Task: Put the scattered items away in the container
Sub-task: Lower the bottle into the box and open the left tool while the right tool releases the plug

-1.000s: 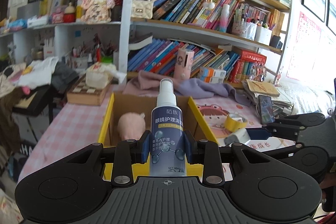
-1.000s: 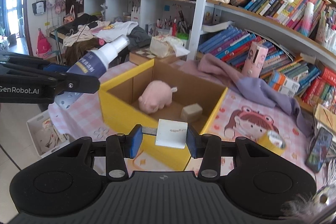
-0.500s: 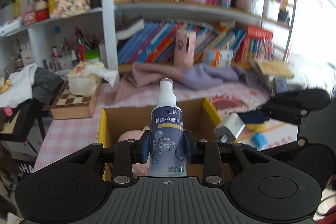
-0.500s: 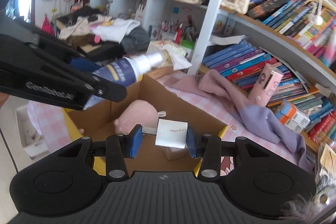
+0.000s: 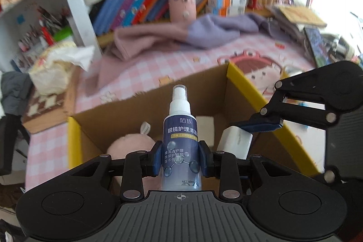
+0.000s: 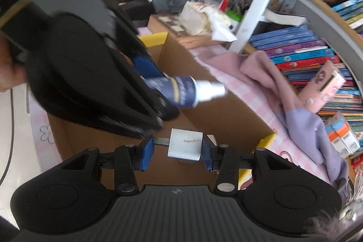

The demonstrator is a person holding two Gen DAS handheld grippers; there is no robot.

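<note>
Compared with the frames a second earlier, both grippers had advanced from in front of the cardboard box (image 5: 140,115) to positions above its open top, and the shelves had slid toward the upper edge of both views.

At the left of the left wrist view, a pink plush toy (image 5: 133,146) lay on the box floor, in the same place as before. At centre, the left gripper (image 5: 180,159) remained clenched on the spray bottle (image 5: 180,144), its blue pads pressing both sides of the dark label. The bottle stood along the fingers with its white nozzle pointing forward over the box interior; earlier it had been outside the yellow front rim. To the right, the right gripper (image 5: 256,128) reached in over the yellow side wall, holding the white charger block (image 5: 236,143) above the box floor, near the bottle.

In the right wrist view, the left gripper's black body (image 6: 90,87) filled the left side, much closer than half a second before. The spray bottle (image 6: 183,92) projected from it toward the right, nozzle over the box. Below centre, the right gripper (image 6: 178,152) was still grasping the white charger block (image 6: 185,146) between its blue pads, above the brown box interior (image 6: 204,110). Further right, the pink and lilac cloth (image 6: 283,92) lay on the checked table cover beside the box.
</note>
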